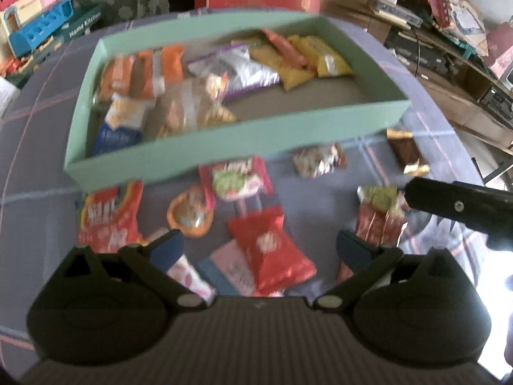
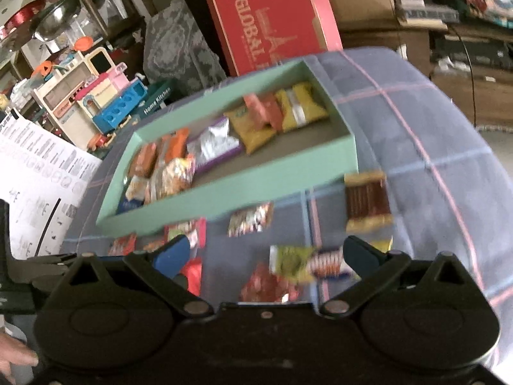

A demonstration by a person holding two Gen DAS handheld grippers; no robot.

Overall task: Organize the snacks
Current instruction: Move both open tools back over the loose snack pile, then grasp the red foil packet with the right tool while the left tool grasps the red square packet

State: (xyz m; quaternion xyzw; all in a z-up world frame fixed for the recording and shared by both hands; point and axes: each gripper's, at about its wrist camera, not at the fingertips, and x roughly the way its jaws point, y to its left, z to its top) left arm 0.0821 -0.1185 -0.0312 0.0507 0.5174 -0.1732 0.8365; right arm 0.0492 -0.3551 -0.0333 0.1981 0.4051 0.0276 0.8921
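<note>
We are partway through the sorting: the green box [image 1: 205,150] already holds orange, silver, yellow and blue packets laid in loose rows, while a scatter of snacks lies loose on the checked worktop [image 1: 38,173] in front of its near wall. Our left gripper [image 1: 259,248] hovers over that scatter with its jaws wide and nothing between them; a red packet [image 1: 272,250] lies right under the gap, overlapping a pink one [image 1: 224,266], so we judge it the likely next pick. Our right gripper [image 2: 266,256] also hangs with jaws wide and empty, above a green-yellow packet [image 2: 291,263] and a red one just beside it, with a brown bar [image 2: 365,200] lying further out near the box's right corner. The step in hand looks like the reach for a fresh snack, not the drop into the box. The next move calls for lowering one gripper squarely over a single packet, closing on its crimped edge or its puffed middle without catching a neighbour, then lifting clear of the near wall and setting it in the bare stretch of floor on the box's right side. Both views are blurred, so the packets' labels are not readable.
</note>
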